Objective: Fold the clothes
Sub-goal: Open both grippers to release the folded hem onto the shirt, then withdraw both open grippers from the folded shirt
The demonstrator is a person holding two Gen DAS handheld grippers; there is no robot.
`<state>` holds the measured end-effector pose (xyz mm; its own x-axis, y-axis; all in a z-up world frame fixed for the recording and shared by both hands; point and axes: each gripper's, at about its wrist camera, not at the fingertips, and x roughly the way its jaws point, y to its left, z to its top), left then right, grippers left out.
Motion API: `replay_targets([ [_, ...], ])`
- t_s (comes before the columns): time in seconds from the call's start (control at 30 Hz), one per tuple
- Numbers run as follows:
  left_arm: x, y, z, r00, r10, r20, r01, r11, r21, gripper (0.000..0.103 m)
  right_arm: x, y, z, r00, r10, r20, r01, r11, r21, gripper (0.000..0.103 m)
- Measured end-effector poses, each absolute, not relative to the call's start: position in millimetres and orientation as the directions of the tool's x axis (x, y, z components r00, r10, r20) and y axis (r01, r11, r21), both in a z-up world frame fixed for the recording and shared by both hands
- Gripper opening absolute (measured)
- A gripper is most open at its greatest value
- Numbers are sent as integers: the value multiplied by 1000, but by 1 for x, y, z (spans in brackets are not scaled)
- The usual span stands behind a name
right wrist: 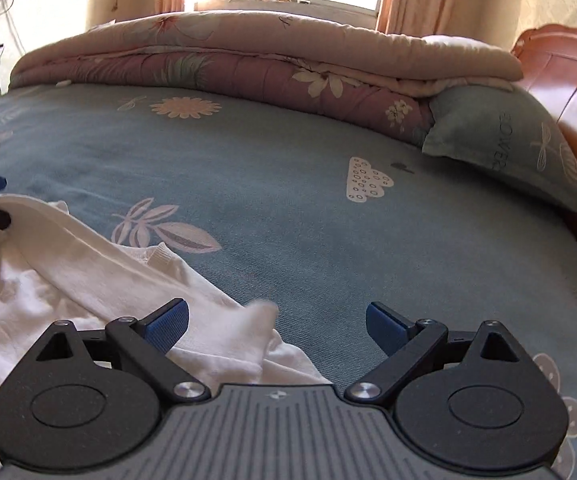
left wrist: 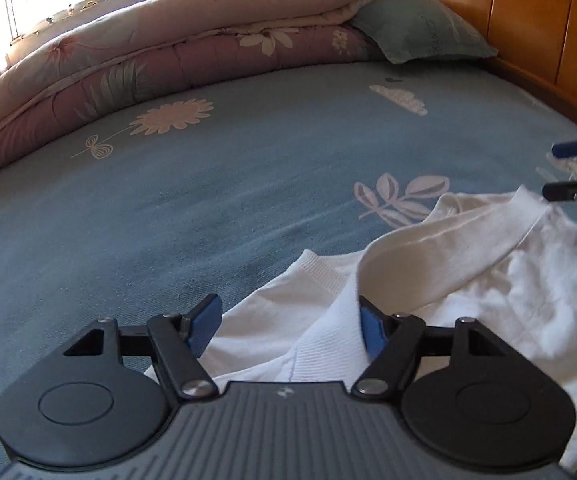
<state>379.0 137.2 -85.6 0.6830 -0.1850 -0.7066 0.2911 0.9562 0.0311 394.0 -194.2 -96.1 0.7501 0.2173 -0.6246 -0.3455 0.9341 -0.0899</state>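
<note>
My left gripper (left wrist: 288,330) and right gripper (right wrist: 276,328) gape wide, empty, straddling the rumpled white knit garment's (left wrist: 468,280) edges on the blue floral bedsheet (left wrist: 208,200), poised to pinch.

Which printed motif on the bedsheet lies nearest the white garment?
The leaf sprig, beside the white garment; the daisy and dotted cloud lie farther away.

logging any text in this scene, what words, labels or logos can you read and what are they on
"FLOWER", as far as it reads: printed sideways on the teal pillow; the first letters lie in a crease, so only "OWER" is sure.
Small white logo mark, no letters: on the grey body of the left gripper and the right gripper.
Same pillow in the left wrist view: print too faint to read.
White garment: no text visible.
</note>
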Motion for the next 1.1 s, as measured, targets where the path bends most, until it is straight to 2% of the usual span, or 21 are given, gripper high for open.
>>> replay_targets([
  [0.17, 342, 161, -49, 746, -298, -596, 302, 948, -96, 79, 355, -201, -81, 751, 326, -575, -406, 914, -13, 103],
  [0.33, 321, 160, -56, 668, -453, -590, 393, 889, -236, 80, 322, -197, -83, 676, 470, -568, -484, 864, 140, 103],
  [0.53, 328, 163, -73, 689, -390, -611, 321, 920, -225, 81, 299, -177, -98, 655, 447, -609, -511, 856, 79, 103],
  [0.8, 333, 174, -88, 708, -322, -628, 219, 946, -239, 78, 291, -175, -104, 634, 474, -612, -493, 856, 152, 103],
  [0.9, 307, 171, -91, 679, -380, -629, 304, 924, -230, 79, 276, -181, -109, 614, 489, -619, -502, 848, 172, 103],
  [0.97, 286, 169, -102, 647, -375, -664, 329, 923, -201, 79, 266, -185, -114, 599, 499, -626, -508, 842, 185, 103],
  [1.1, 243, 186, -119, 594, -370, -714, 255, 929, -270, 78, 245, -195, -123, 569, 519, -639, -519, 829, 211, 103],
])
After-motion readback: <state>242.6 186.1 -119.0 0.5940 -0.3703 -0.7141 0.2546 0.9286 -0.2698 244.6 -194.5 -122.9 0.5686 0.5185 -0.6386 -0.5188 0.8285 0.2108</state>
